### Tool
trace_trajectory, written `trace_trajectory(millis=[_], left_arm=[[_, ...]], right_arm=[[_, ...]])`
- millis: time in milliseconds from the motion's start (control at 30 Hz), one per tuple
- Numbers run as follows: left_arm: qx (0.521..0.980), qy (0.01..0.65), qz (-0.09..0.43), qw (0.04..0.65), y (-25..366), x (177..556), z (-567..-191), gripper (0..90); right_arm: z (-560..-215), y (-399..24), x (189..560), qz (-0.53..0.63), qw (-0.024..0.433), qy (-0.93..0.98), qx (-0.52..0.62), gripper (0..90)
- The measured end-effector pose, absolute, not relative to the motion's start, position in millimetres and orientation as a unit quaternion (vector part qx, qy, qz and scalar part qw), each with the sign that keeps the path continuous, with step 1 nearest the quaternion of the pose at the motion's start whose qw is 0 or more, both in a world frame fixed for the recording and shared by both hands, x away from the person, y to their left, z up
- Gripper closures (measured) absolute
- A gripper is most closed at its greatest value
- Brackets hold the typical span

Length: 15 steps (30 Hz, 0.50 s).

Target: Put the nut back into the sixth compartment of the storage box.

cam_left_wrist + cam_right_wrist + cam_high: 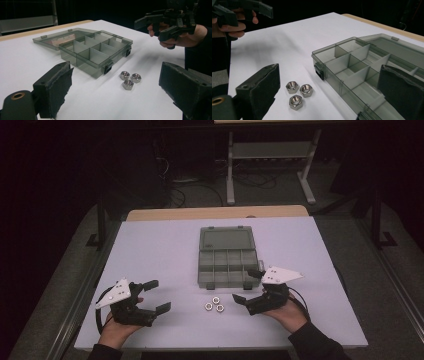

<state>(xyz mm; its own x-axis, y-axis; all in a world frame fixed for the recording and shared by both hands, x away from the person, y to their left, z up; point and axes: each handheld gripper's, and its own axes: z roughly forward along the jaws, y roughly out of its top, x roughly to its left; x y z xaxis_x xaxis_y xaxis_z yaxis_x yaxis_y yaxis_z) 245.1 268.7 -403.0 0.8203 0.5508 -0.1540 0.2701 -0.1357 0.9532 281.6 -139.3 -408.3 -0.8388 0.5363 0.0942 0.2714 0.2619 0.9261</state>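
Three steel hex nuts (215, 304) lie together on the white table top, just in front of a smoky grey compartment box (227, 257) whose lid lies open behind it. My left gripper (159, 296) rests to the left of the nuts, open, with nothing between its jaws. To the right of the nuts, my right gripper (246, 286) is open too and holds nothing. In the left gripper view the nuts (128, 80) sit ahead between the pads, with the box (95, 51) behind them. The right gripper view has the nuts (298, 93) beside the left pad and the box (352, 67) at the right.
The white table top (165, 250) has a wooden strip (215, 213) along its far edge. A metal stand (270, 160) and cables lie on the dark floor beyond. The box's compartments look empty.
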Motion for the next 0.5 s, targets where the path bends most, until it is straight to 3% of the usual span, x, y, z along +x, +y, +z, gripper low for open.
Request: trace_trajectory(millis=[500], left_arm=[[0.744,0.276,0.116,0.597,270,245,-402,10.5]], right_arm=[[-419,-111,291,0.526,0.063,0.815,0.236,21.9]])
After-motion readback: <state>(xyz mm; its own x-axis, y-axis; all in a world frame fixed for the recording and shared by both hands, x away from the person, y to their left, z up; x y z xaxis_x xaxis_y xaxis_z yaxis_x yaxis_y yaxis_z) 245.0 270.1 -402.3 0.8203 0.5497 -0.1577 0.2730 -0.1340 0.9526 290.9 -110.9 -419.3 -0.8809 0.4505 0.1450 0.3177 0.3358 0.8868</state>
